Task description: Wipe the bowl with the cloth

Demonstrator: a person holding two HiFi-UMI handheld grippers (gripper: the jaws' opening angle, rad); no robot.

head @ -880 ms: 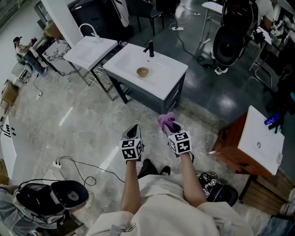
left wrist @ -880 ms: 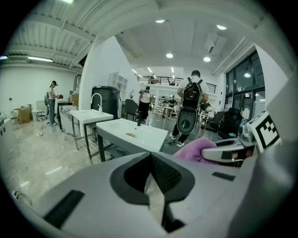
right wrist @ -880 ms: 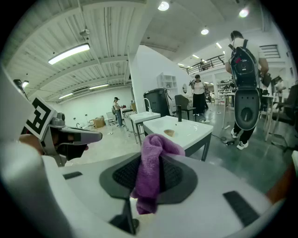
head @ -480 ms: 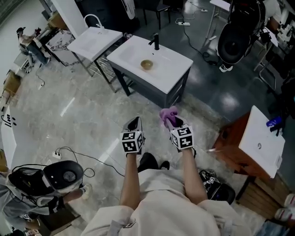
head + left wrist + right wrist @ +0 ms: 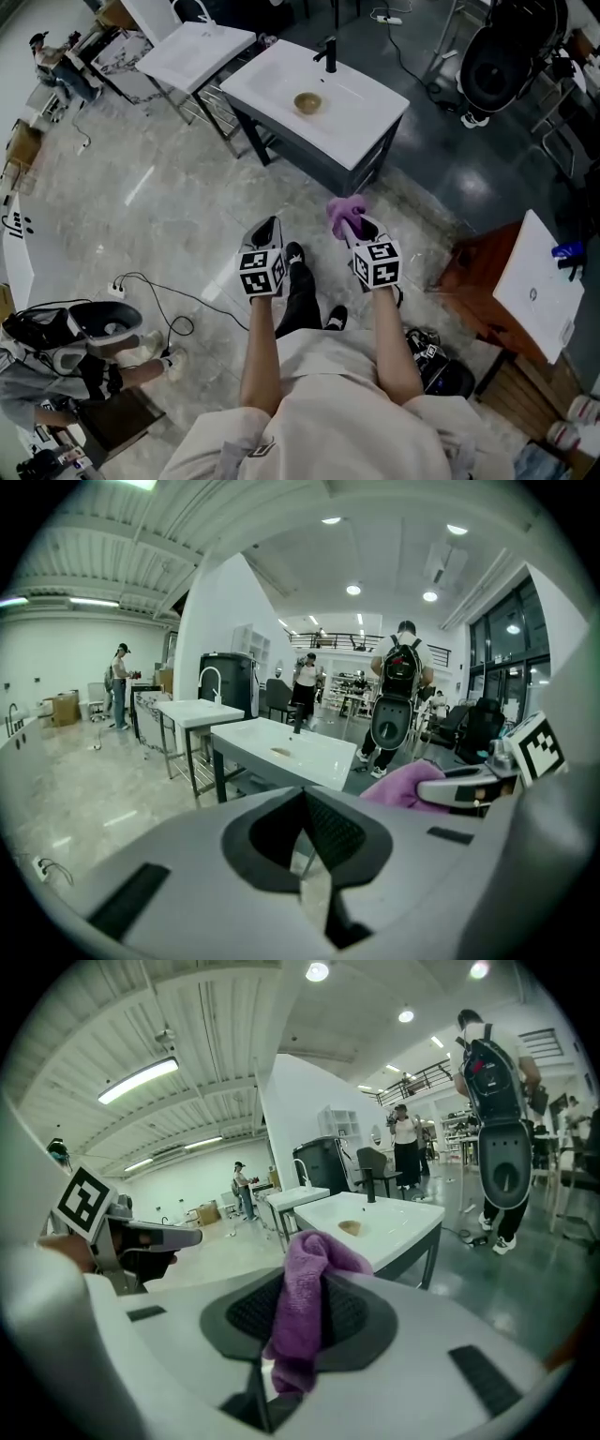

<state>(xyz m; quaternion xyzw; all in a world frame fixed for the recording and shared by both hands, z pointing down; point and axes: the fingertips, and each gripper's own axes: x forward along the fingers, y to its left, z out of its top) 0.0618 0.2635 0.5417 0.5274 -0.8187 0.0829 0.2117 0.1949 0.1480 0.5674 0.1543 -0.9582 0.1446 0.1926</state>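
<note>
A small brown bowl (image 5: 307,102) sits on the white sink counter (image 5: 366,112), well ahead of me across bare floor. It also shows far off as the bowl (image 5: 350,1227) in the right gripper view and the bowl (image 5: 281,752) in the left gripper view. My right gripper (image 5: 354,223) is shut on a purple cloth (image 5: 343,212), which bunches up between the pads as the cloth (image 5: 302,1302). My left gripper (image 5: 268,227) is held beside it, jaws shut with nothing in them. Both are at waist height, away from the counter.
A black faucet (image 5: 328,52) stands at the counter's back. A second white table (image 5: 192,49) is to its left. A wooden cabinet with a white top (image 5: 525,281) is at the right, a black bag (image 5: 436,373) by my feet. Cables (image 5: 155,328) and a crouching person (image 5: 56,361) are at lower left.
I have walked forward: a foot now steps out between the grippers, and the counter and bowl sit higher in the head view. Both grippers keep their pose and the cloth stays gripped.
</note>
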